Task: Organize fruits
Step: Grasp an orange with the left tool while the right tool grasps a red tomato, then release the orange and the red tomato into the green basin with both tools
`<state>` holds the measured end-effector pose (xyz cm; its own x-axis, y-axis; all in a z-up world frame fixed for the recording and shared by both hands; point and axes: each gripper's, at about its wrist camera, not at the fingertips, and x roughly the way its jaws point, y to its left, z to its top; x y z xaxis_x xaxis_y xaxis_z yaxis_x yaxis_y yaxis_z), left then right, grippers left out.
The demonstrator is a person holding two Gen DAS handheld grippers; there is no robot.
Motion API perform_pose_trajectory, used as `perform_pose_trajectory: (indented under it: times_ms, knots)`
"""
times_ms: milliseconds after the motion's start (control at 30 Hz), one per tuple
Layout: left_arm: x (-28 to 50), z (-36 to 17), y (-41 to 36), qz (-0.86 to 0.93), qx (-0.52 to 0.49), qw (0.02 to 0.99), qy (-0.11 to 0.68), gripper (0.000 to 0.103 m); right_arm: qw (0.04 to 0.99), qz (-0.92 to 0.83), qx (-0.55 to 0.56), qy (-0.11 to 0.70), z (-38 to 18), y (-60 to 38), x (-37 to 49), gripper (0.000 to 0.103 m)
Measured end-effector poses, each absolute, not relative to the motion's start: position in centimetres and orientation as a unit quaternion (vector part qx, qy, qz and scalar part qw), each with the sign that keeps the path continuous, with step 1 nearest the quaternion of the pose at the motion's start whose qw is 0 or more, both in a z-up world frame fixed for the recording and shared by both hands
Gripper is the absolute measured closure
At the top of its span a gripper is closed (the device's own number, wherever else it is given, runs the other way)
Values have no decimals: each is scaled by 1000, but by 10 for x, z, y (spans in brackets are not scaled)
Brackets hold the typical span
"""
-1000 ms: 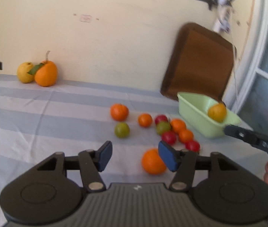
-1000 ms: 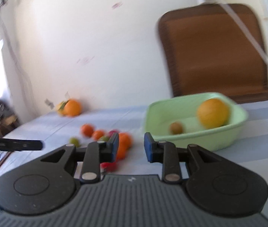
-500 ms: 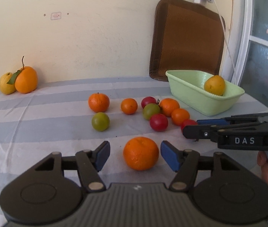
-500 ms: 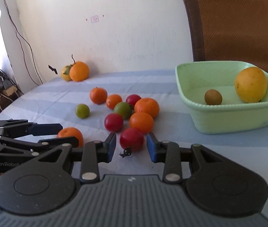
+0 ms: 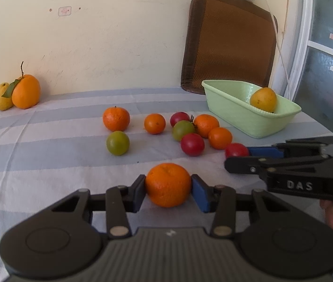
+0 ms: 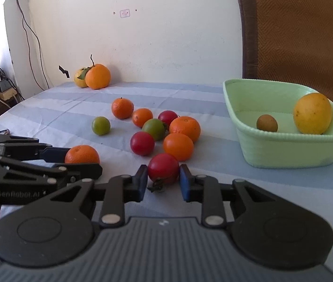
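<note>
My left gripper (image 5: 168,188) is closed around an orange (image 5: 168,184), both pads pressed against its sides at the widest part, so it should not roll out when I lift. The orange rests on the striped tablecloth (image 5: 49,155), the nearest fruit to me. My right gripper (image 6: 163,180) brackets a red tomato (image 6: 163,168): the left pad touches its skin, the right pad sits just beside it, and I cannot tell whether that side has made contact. The tomato lies on its side with the stem pointing toward me, so the pads meet smooth flanks instead of the stalk. I judge both grips are being set low and level so each fruit can be carried to the green basin (image 6: 284,157), which stands to the right of the loose cluster.

Counting from the right wrist view: on the cloth, five oranges in the open, including the one in my left gripper; three red tomatoes, including the one between my right pads; two green fruits (image 6: 101,125), one apart on the left and one wedged in the middle of the cluster. At the far wall, well apart from the rest, a big orange with stem and leaf (image 6: 97,76) touches a yellow fruit (image 6: 80,77). Inside the basin lie two pieces: a large yellow-orange fruit (image 6: 312,113) against the right wall and a small brown one (image 6: 267,123) near the middle. A brown woven chair back (image 6: 295,35) stands behind the basin.
</note>
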<state>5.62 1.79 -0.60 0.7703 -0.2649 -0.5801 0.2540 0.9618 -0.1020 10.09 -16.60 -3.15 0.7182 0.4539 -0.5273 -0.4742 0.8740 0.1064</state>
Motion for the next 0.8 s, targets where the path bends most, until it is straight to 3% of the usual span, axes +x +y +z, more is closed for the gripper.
perform_pose_trajectory:
  times_ms: [200,433,800]
  knots:
    - [58,2,9,-158,-12,938,309,62,936,247,4,252,-24,-193,86,72]
    - [94,50,-29,-208,-29,940,269,62,967,186,34,172,6,-245,90,72]
    - [175,47,-112,-241,-11,924,295,62,974,129,37,181,-7,-291,136,72]
